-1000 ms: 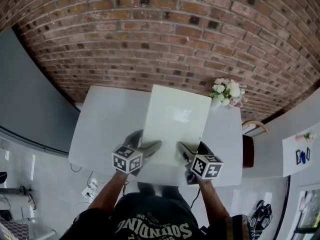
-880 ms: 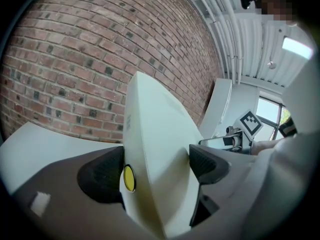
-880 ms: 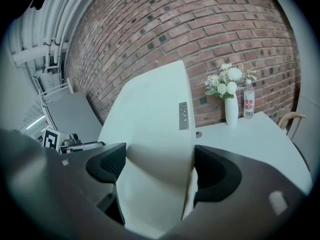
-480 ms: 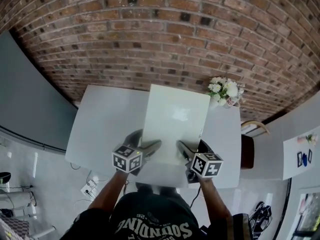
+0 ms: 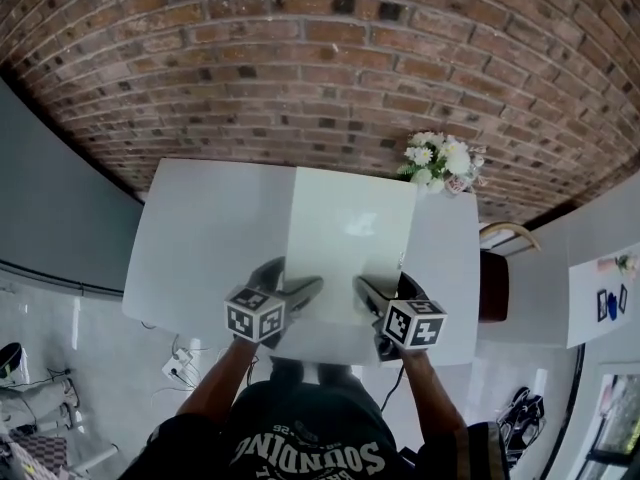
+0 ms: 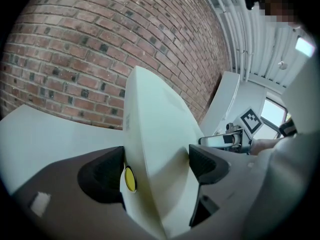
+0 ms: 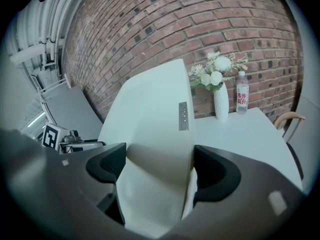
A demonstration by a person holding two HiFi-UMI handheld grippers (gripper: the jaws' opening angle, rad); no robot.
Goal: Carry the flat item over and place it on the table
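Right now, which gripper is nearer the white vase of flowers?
Right. The right gripper clamps the flat white panel toward the white vase of flowers; the left gripper clamps its opposite side.

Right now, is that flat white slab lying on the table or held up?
Held up: left gripper and right gripper clamp the flat white slab, slanting above the white table.
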